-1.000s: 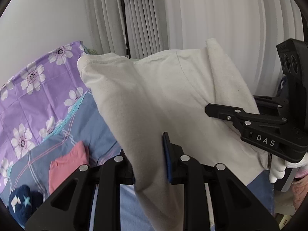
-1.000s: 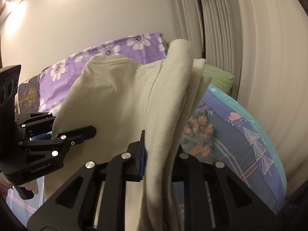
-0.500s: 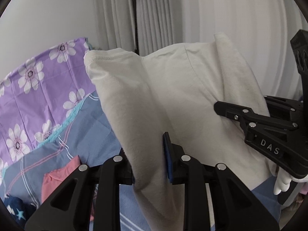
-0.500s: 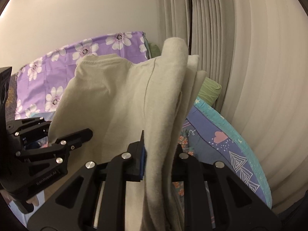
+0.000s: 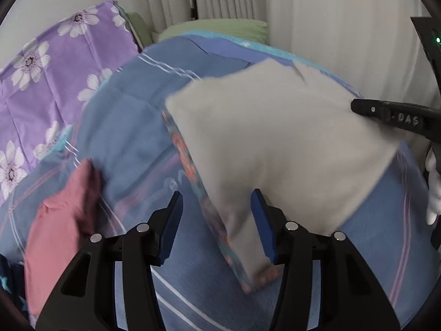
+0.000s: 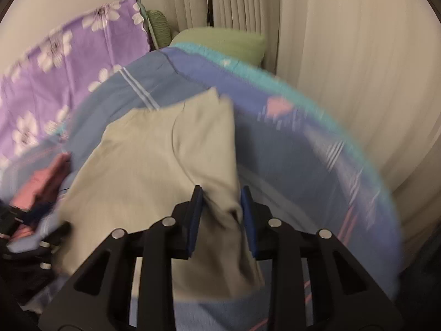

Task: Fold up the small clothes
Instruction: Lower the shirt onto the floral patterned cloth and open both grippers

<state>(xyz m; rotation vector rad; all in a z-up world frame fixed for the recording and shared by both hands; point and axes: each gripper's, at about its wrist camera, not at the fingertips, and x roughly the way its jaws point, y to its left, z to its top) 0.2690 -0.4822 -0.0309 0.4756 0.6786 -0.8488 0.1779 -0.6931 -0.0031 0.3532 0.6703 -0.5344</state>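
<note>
A white garment [image 5: 275, 143] lies spread on the blue bed cover [image 5: 132, 127], blurred by motion. My left gripper [image 5: 216, 220] is low over the bed and its jaws are opening. The garment's near corner lies loosely between them, close to the right pad, with a wide gap on the left. In the right wrist view the same garment [image 6: 154, 165] runs back into my right gripper [image 6: 221, 215]. Those jaws are opening too, with a bunched fold of cloth between the pads. The right gripper's fingers [image 5: 386, 113] show at the garment's far right edge.
A folded pink garment [image 5: 60, 215] lies on the cover at left, a dark blue starred item [image 5: 5, 275] beside it. A floral-patterned cloth [image 5: 187, 160] edges out under the white garment. Purple flowered bedding [image 5: 55, 69], a green pillow [image 5: 215, 27] and curtains [image 5: 330, 27] stand behind.
Both grippers came down from holding the garment up in the air to the bed. The garment now lies on the cover. Both pairs of jaws have parted from the cloth.
</note>
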